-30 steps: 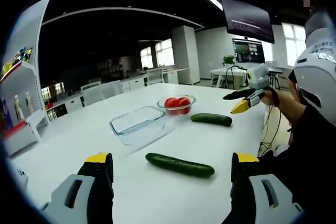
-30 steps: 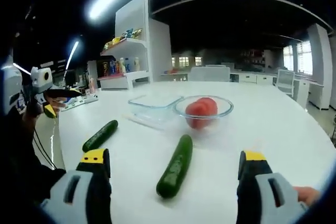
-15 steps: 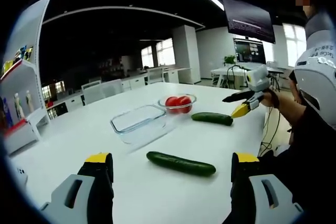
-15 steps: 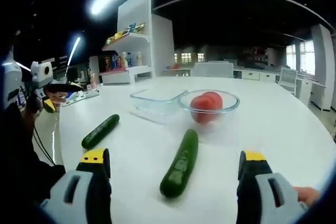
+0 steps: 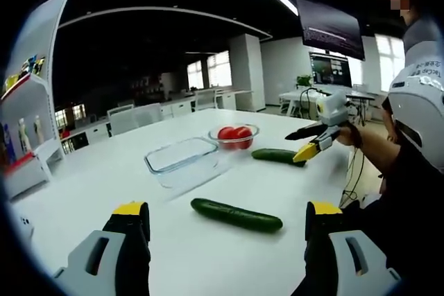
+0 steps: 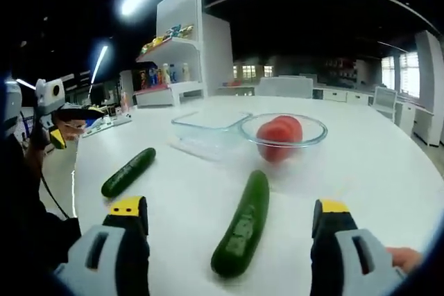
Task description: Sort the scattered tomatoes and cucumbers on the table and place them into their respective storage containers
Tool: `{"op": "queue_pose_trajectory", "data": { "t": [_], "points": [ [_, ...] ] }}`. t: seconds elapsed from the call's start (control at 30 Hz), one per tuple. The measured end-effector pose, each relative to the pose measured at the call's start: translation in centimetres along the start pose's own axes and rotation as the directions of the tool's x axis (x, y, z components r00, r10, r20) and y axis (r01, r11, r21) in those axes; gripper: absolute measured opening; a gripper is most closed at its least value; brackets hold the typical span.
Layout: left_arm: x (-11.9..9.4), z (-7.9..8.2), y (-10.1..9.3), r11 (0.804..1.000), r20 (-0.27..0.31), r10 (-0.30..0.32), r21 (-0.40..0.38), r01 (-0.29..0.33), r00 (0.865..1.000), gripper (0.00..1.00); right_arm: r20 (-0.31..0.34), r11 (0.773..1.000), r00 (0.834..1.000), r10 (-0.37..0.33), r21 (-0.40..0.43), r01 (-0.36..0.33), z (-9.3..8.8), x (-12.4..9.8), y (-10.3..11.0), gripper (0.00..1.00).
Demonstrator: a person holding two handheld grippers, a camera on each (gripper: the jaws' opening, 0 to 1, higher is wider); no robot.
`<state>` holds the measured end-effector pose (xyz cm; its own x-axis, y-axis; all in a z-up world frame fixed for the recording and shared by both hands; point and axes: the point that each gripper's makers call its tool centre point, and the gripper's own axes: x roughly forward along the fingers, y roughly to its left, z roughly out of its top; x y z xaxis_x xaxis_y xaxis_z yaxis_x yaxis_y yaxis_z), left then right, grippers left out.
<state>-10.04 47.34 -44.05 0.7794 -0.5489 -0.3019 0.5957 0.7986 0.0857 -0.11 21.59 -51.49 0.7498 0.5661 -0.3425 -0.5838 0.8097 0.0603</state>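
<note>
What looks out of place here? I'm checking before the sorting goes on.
Two cucumbers lie loose on the white table: one between the right gripper's open jaws, another off to the side. The rectangular glass container holds nothing, while the tomatoes sit in the round bowl. Nothing spilled or damaged.

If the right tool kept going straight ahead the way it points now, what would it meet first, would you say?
Most likely the nearer cucumber, lying on the table between the open right tool jaws' line; beyond it sits the round glass bowl of tomatoes.
</note>
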Motion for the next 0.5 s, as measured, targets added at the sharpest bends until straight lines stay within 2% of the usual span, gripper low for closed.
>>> {"op": "queue_pose_trajectory", "data": {
  "t": [0.3, 0.5],
  "points": [
    [-0.2, 0.0, 0.2, 1.000, 0.004, 0.006, 0.000, -0.006, 1.000, 0.93, -0.025, 1.000, 1.000, 0.008, 0.018, -0.007, -1.0, 2.0, -0.2, 0.89],
    [-0.2, -0.1, 0.3, 1.000, 0.003, 0.007, -0.004, -0.007, 1.000, 0.93, -0.053, 1.000, 0.999, 0.012, 0.018, -0.011, -1.7, 2.6, 0.0, 0.82]
  ]
}}
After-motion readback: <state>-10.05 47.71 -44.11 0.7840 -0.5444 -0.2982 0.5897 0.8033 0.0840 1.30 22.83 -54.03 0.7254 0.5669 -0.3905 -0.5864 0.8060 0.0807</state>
